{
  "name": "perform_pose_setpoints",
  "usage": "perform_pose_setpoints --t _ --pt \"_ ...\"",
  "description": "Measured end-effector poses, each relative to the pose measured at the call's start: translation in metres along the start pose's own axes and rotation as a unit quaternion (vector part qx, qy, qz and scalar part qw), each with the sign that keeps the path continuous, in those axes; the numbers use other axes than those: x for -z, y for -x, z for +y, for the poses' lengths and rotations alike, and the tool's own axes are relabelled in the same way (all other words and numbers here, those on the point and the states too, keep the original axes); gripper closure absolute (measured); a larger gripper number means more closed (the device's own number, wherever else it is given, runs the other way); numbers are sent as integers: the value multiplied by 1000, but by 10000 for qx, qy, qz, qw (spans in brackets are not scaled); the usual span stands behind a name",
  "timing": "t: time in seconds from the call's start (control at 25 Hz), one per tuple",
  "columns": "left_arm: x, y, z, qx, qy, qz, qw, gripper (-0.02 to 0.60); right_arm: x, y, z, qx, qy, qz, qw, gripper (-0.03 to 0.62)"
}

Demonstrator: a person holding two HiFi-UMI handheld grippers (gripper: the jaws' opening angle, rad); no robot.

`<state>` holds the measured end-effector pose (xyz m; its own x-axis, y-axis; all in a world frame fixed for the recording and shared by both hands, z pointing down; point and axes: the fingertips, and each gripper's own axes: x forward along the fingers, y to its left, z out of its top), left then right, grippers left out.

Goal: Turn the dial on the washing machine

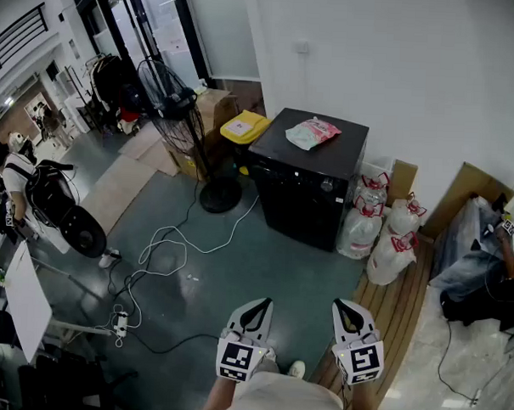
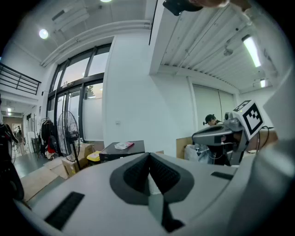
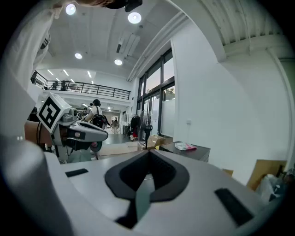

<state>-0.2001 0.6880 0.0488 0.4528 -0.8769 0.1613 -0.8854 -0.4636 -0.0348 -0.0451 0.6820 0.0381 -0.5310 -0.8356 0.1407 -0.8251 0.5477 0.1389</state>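
a: so, where is the washing machine [image 1: 302, 196]?

b: it's the black box against the white wall, in the middle of the head view and well away from both grippers. the dial [image 1: 327, 185] is a small pale knob on the upper front panel, towards the machine's right side. it's too small to read how it's set.

a: anything on top of it?

b: a crumpled pink and white bag [image 1: 312, 132] lies on the lid. a yellow bin [image 1: 243, 127] stands just beside the machine's left side, with a standing fan [image 1: 172, 98] further left. white sacks [image 1: 391, 240] tied in red lean by its right side.

a: and the left gripper [image 1: 260, 303]?

b: low at the bottom of the head view, pointing towards the machine. its own view shows the two jaws pressed together at the tips, with nothing between them.

a: the right gripper [image 1: 341, 305]?

b: same story. it sits just beside the left one, jaws fully closed and empty, the machine far ahead of them.

a: what's on the floor between?

b: a white cable [image 1: 166, 251] looping across the grey-green floor [image 1: 263, 260].
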Motion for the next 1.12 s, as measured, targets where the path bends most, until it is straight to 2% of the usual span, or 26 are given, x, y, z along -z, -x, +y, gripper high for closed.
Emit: perform_pose_setpoints --t 0.24,0.56,0.8,1.12 --pt "0 -4 -4 -9 5 14 10000 569 3 -1 -7 80 -244 -32 9997 586" --pt "-4 -20 9 -91 18 -62 9999 569 -5 -25 -12 -41 25 -68 10000 586" --pt "3 -42 35 -182 47 -31 9998 569 6 -53 -23 -12 2 72 10000 586" --pt "-3 -85 86 -80 105 -109 9999 569 -1 -111 -39 144 66 218 9996 586"
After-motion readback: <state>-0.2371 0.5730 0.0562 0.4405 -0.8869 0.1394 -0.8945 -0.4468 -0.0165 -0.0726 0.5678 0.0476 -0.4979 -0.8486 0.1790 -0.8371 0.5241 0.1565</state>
